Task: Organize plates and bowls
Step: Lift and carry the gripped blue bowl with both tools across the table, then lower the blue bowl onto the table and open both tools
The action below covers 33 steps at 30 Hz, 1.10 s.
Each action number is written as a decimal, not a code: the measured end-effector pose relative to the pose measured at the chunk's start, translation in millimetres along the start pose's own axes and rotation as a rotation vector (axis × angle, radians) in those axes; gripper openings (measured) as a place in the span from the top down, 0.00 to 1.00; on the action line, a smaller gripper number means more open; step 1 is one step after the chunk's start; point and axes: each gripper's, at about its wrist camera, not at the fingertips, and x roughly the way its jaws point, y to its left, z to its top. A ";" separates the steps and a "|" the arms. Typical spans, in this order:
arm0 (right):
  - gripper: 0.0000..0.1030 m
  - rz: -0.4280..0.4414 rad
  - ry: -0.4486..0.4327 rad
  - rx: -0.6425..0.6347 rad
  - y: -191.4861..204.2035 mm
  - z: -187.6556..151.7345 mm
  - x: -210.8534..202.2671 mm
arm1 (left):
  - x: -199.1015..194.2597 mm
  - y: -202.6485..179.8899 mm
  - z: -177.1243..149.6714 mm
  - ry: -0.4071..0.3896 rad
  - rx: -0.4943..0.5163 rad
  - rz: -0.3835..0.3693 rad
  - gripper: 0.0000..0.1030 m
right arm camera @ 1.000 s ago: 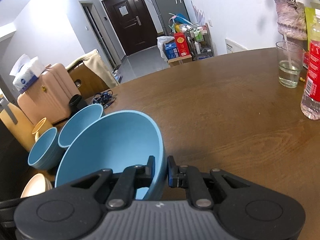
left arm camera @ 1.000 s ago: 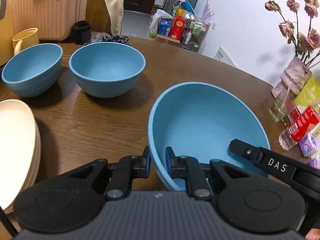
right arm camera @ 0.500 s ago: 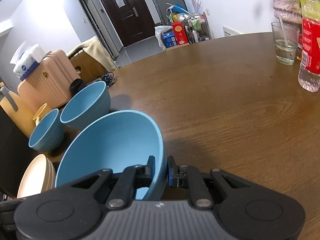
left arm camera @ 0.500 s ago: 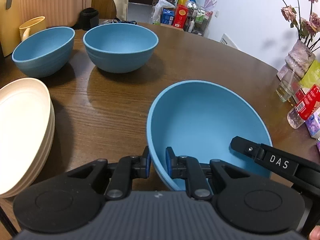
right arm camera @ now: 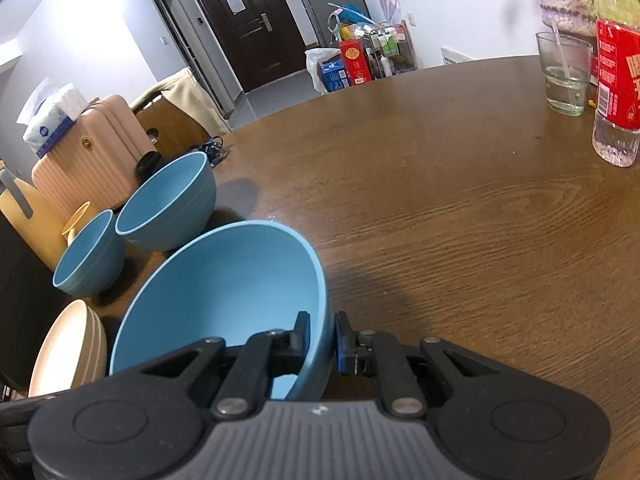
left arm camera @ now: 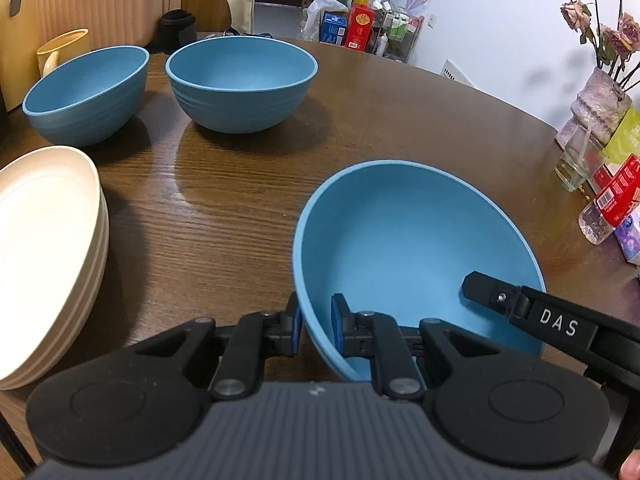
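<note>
Now the big blue bowl (left arm camera: 416, 248) sits lower than 1 second ago, near the table (left arm camera: 224, 208); contact underneath isn't visible. My left tool (left arm camera: 316, 320) and right tool (right arm camera: 322, 336) each pinch its rim on opposite sides. Likely a set-down or a nesting carry. 2 more blue bowls (left arm camera: 240, 80) stand well ahead-left, cream plates (left arm camera: 44, 256) stacked at left. Glass (right arm camera: 566, 76) and bottle (right arm camera: 616, 92) far right, out of the way.

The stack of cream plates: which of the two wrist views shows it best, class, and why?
The left wrist view: the stack of cream plates shows its broad top face and layered rims. The right wrist view catches only a narrow sliver, partly behind the held blue bowl.
</note>
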 end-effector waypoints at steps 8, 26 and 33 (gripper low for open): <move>0.89 -0.001 0.003 0.004 -2.2 -0.6 3.8 | 2.7 -1.6 -2.9 0.007 0.006 0.002 0.85; 0.82 0.015 -0.004 0.006 -4.4 -3.1 5.6 | 2.2 -3.5 -4.4 0.003 0.018 0.005 0.84; 0.47 0.012 -0.030 0.018 -7.1 -3.3 -3.5 | -4.2 -0.8 -5.9 -0.025 0.020 0.022 0.54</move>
